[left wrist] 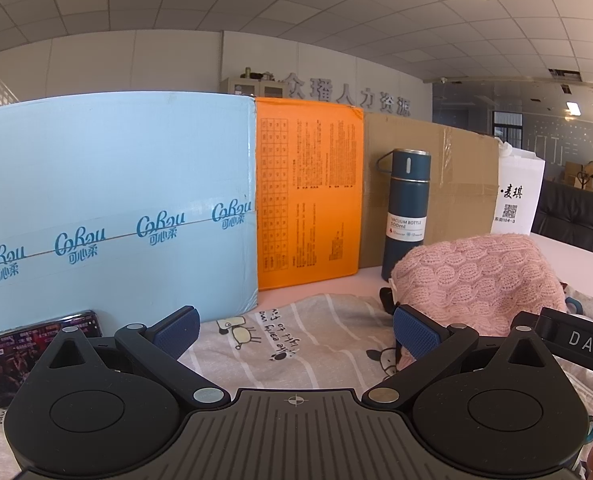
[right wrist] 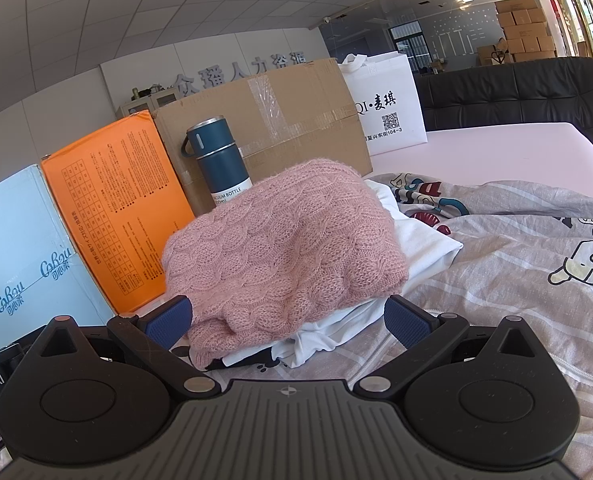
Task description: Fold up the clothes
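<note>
A folded pink cable-knit sweater (right wrist: 284, 248) lies on top of a folded white garment (right wrist: 420, 248), on a striped cartoon-print sheet (right wrist: 516, 280). My right gripper (right wrist: 288, 320) is open, its blue pads (right wrist: 168, 320) either side of the near edge of the pile, holding nothing. My left gripper (left wrist: 296, 330) is open and empty over the printed sheet (left wrist: 296, 344). The pink sweater (left wrist: 476, 280) is just right of its right pad (left wrist: 414, 330). The right gripper's body (left wrist: 576, 344) shows at the right edge of the left wrist view.
Behind the pile stand a light blue box (left wrist: 108, 208), an orange box (left wrist: 308, 196), a cardboard box (right wrist: 272, 120), a dark blue vacuum bottle (right wrist: 216, 160) and a white bag (right wrist: 388, 104). A phone (left wrist: 8, 360) leans by the blue box. The pink tabletop (right wrist: 496, 152) extends right.
</note>
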Demonstrator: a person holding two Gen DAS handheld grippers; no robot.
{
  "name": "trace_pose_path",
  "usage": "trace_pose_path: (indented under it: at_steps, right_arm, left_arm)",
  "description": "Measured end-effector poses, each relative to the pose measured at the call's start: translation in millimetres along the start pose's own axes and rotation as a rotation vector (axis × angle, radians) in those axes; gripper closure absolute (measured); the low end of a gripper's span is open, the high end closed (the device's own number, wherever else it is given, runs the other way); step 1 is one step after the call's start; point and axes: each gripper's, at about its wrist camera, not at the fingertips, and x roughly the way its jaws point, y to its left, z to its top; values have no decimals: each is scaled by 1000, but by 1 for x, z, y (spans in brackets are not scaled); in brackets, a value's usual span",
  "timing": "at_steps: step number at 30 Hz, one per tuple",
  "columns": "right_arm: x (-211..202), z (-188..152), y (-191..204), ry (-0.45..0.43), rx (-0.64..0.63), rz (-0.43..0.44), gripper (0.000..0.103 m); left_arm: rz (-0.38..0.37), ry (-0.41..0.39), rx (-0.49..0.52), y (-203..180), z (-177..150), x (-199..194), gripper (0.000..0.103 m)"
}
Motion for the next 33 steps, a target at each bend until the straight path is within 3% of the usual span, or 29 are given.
trace_pose_path:
  at_steps: [33]
  right_arm:
    - [0, 0, 0, -1, 0, 1, 0]
  left_arm:
    - [0, 3, 5, 0, 0, 1, 0]
